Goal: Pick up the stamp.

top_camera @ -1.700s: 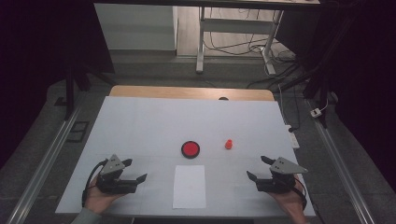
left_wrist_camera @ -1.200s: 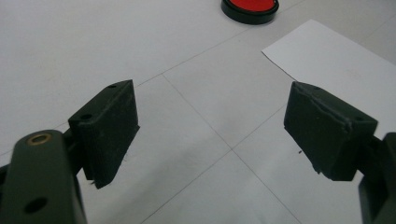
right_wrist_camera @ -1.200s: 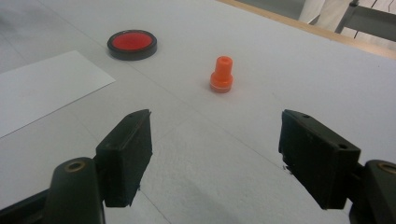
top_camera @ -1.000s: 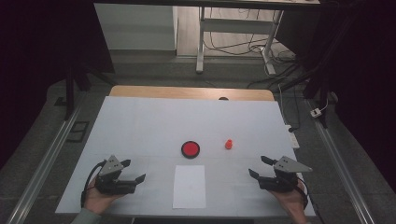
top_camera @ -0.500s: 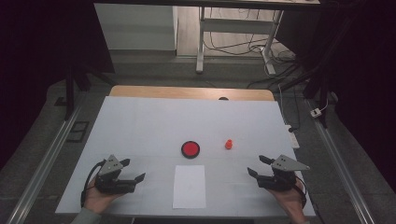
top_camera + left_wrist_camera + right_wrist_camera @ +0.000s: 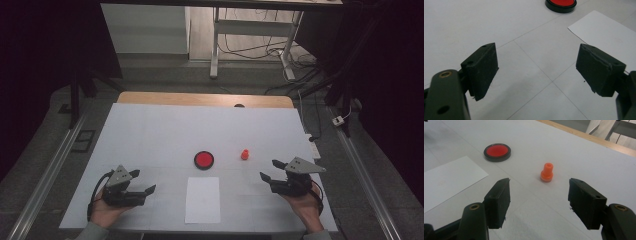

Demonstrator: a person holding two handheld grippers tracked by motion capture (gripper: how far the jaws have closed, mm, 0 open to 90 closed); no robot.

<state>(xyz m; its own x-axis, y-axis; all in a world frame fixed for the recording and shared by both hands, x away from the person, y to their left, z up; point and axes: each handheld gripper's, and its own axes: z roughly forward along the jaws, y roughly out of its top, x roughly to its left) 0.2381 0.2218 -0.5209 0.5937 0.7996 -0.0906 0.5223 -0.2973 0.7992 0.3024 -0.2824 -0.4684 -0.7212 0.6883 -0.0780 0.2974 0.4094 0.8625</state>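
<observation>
Little is changed since before: both grippers are kept low at the table's near edge, left gripper and right gripper gaping, the stamp lying ahead of the right.

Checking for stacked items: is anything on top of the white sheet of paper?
Nothing lies on the paper; its top is bare. The table beneath it is covered, so anything under the sheet stays hidden.

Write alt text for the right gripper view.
Open black tongs frame a small orange stamp standing upright on a white table. A round red ink pad and a white sheet of paper lie farther left.
</observation>
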